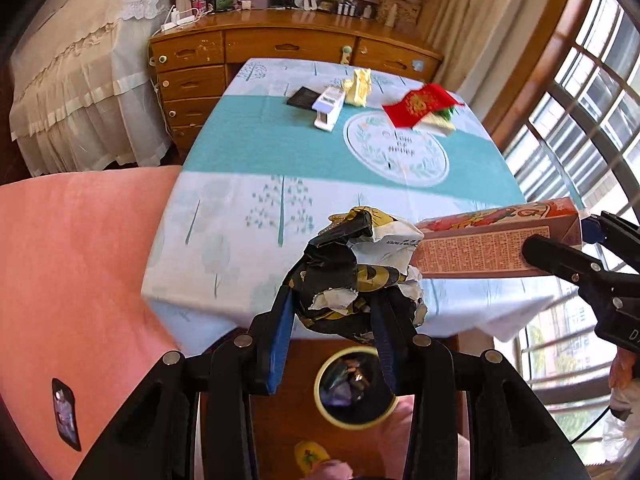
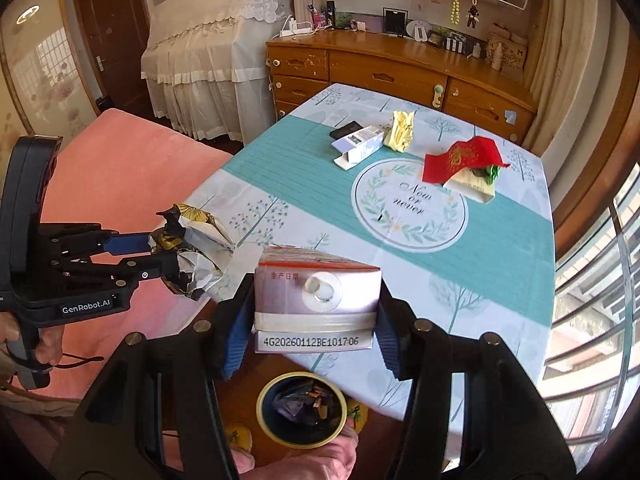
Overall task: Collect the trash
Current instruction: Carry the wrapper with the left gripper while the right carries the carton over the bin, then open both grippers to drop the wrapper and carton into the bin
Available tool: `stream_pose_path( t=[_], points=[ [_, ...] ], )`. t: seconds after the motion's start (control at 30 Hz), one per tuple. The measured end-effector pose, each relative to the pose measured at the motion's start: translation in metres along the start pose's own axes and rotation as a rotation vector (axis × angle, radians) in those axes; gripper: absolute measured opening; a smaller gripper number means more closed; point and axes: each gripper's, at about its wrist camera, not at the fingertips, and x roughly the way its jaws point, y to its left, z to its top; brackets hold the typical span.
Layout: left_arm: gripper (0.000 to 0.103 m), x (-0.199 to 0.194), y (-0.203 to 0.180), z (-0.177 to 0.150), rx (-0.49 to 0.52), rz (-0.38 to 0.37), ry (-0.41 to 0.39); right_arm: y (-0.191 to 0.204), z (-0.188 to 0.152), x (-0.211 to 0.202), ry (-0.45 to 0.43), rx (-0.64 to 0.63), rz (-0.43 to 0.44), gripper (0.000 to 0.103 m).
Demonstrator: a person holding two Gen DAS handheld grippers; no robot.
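A table (image 2: 500, 264) with a blue and white tree cloth stands by a wooden dresser (image 2: 384, 68) and a big window (image 1: 580, 128); a pink sofa (image 1: 80, 260) sits beside it; on the cloth lie a small white box (image 2: 358, 146), a yellow wrapper (image 2: 400, 131) and a red packet (image 2: 460, 162). The left gripper (image 1: 332, 300) squeezes a crumpled black and gold wrapper (image 1: 352, 264) between its blue pads; the right gripper (image 2: 314, 328) squeezes a pink carton (image 2: 316, 300) on both sides; both are held over the near table edge, close together; a round yellow-rimmed bin (image 2: 302, 408) with trash in it sits on the floor below them.
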Motion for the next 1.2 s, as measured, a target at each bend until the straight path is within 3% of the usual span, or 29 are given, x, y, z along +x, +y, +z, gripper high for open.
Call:
stream_pose_path(
  t=[0.27, 0.57, 0.83, 1.2],
  points=[
    [0.038, -0.003, -0.001, -0.063, 0.031, -0.028, 0.073, 0.056, -0.072, -0.007, 0.127, 0.029, -0.020, 0.051],
    [0.038, 0.047, -0.010, -0.115, 0.022, -0.051, 0.187, 0.046, -0.140, 0.033, 0.258, 0.117, -0.075, 0.051],
    [0.038, 0.138, -0.011, -0.167, -0.024, -0.053, 0.242, 0.020, -0.207, 0.120, 0.361, 0.158, -0.118, 0.051],
    [0.038, 0.288, -0.038, -0.245, -0.010, -0.054, 0.345, -0.034, -0.327, 0.253, 0.506, 0.344, -0.177, 0.051]
  ],
)
